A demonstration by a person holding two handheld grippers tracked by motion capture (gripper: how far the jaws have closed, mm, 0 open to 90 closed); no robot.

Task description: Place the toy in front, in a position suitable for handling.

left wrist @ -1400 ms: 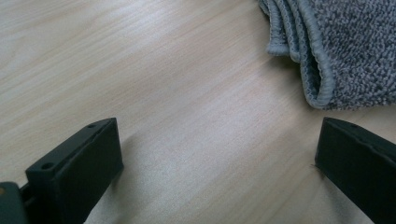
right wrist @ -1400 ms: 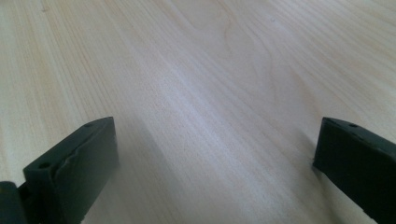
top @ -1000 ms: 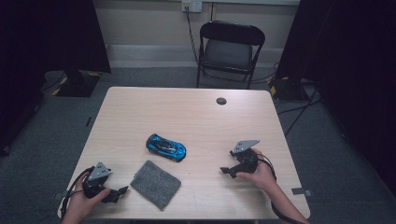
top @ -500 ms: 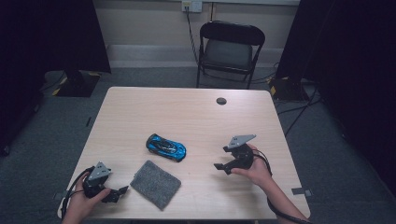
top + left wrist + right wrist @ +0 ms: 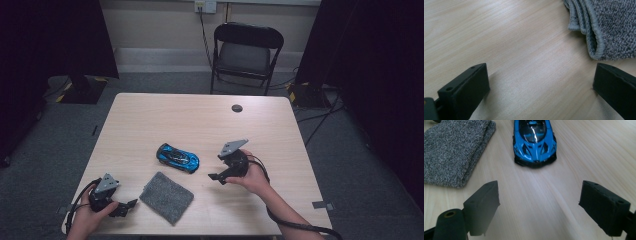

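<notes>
Work in hand: the right gripper (image 5: 223,173) points at the blue toy sports car (image 5: 177,157), judged to be a reach to pick it up.
Car position: it lies near the middle of the wooden table (image 5: 165,112), just beyond the folded grey cloth (image 5: 166,196) and apart from it; in the right gripper view its nose (image 5: 534,160) faces the jaws, centred between them but well ahead of them.
Right tool: jaws spread wide, nothing between them but bare tabletop.
Left tool: the left gripper (image 5: 125,206) rests at the near left corner of the table, jaws likewise wide apart and empty, with the cloth's hemmed edge (image 5: 596,42) just ahead of the right-hand jaw.
Car handling: judged small, light and rigid, with a glossy, likely slick body; on wheels, so it may roll away if nudged from the nose.
Where to grip: across the flanks at mid-body, between the wheels, where the sides look flattest; the sloped nose and cabin would likely slip out.
Cloth handling: soft, limp, nubby; folded in layers that could separate when lifted.
Hard to make out: the car's tail is cut off at the top of the right gripper view; its wheels are barely visible; the small dark round thing (image 5: 237,108) at the far edge is too small to identify.
</notes>
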